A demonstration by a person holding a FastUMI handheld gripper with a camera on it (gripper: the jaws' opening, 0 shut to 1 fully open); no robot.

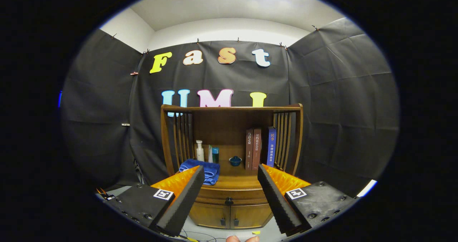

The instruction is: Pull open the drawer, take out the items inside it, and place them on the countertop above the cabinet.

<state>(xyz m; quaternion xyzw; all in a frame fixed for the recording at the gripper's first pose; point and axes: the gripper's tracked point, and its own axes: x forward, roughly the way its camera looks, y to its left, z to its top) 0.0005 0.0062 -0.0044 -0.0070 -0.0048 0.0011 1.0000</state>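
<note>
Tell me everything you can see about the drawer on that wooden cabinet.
The drawer is a wide, shallow front of brown wood with a slightly curved face, sitting just under the countertop and above two small doors. One dark round knob sits at its centre. It looks fully shut, so its contents are hidden. Nothing touches it; the gripper hangs open in front of it, well short of the knob.

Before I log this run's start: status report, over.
Gripper open, holding nothing, well short of cabinet. Drawer shut, knob untouched. Blue towel and small blue bowl on countertop above. Nothing between fingers and knob.
</note>
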